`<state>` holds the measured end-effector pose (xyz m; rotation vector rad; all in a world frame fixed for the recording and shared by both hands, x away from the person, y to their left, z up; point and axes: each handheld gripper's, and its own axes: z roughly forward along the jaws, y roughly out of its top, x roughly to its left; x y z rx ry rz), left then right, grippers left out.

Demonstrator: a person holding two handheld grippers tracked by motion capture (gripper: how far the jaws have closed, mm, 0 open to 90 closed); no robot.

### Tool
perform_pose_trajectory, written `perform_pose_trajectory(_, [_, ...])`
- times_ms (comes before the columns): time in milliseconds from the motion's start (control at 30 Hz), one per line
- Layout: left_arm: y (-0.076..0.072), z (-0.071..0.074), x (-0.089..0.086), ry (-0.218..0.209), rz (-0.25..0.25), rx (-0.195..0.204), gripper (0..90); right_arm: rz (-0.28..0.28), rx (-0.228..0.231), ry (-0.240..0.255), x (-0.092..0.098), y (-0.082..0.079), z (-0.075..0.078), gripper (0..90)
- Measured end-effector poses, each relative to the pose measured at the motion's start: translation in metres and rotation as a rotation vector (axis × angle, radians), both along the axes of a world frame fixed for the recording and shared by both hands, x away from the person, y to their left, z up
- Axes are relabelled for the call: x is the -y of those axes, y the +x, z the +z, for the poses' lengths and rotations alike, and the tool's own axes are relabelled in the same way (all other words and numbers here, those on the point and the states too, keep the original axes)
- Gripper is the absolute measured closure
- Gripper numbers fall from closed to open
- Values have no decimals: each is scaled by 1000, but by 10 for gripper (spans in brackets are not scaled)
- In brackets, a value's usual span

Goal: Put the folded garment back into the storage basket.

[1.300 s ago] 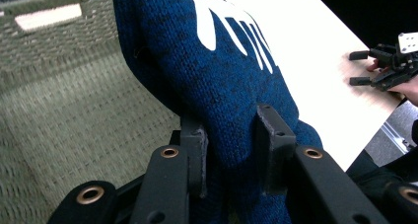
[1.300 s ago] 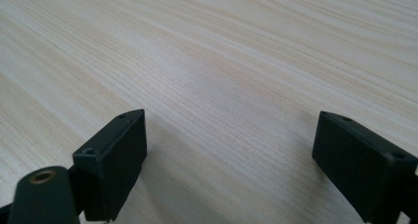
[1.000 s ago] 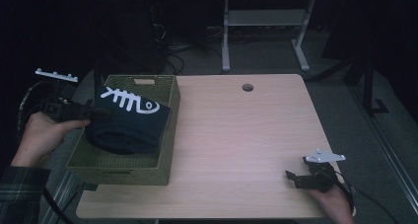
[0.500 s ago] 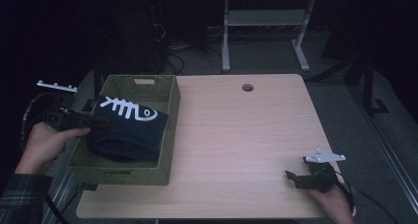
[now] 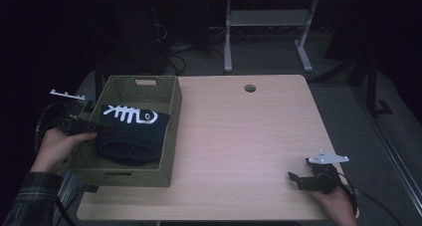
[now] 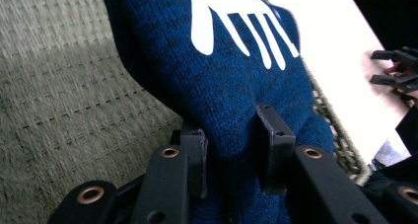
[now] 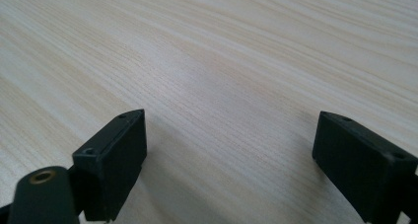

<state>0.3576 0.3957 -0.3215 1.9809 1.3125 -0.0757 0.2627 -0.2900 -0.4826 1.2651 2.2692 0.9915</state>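
Observation:
A folded dark blue knit garment [image 5: 132,134] with a white fishbone print lies inside the olive woven basket [image 5: 171,121] on the left of the table. My left gripper [image 5: 102,128] reaches over the basket's left wall and is shut on a fold of the garment [image 6: 231,135]; both pads press into the knit in the left gripper view [image 6: 230,155]. My right gripper [image 5: 296,178] rests near the table's front right corner. Its jaws stand wide apart over bare wood [image 7: 229,150] with nothing between them.
The light wooden table [image 5: 249,146] has a round cable hole [image 5: 250,88] near its far edge. The basket sits at the table's left edge. A white desk frame [image 5: 268,22] and cables stand on the dark floor beyond.
The left gripper has lowered the garment from above the basket rim down into the basket. The right gripper has stayed where it was.

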Motion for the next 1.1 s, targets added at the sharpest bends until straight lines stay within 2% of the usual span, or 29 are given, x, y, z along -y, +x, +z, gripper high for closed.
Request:
perform_pose_trajectory(167, [10, -11, 0, 24, 6, -22, 697, 0, 0, 0, 0, 0, 0, 129])
perform_pose_trajectory(500, [23, -24, 5, 120, 33, -40, 696, 0, -1, 1, 0, 0, 0, 129])
perform_pose_trajectory(567, [25, -27, 6, 127, 33, -46, 696, -1, -1, 1, 0, 0, 0, 129])
perform_pose_trajectory(633, [27, -30, 9, 168, 35, -49, 695, -1, -1, 1, 0, 0, 0, 129])
perform_pose_trajectory(733, [30, -34, 11, 172, 42, -53, 695, -1, -1, 1, 0, 0, 0, 129])
perform_pose_trajectory(1100, [37, -46, 19, 286, 61, -67, 658, -1, -1, 1, 0, 0, 0, 129])
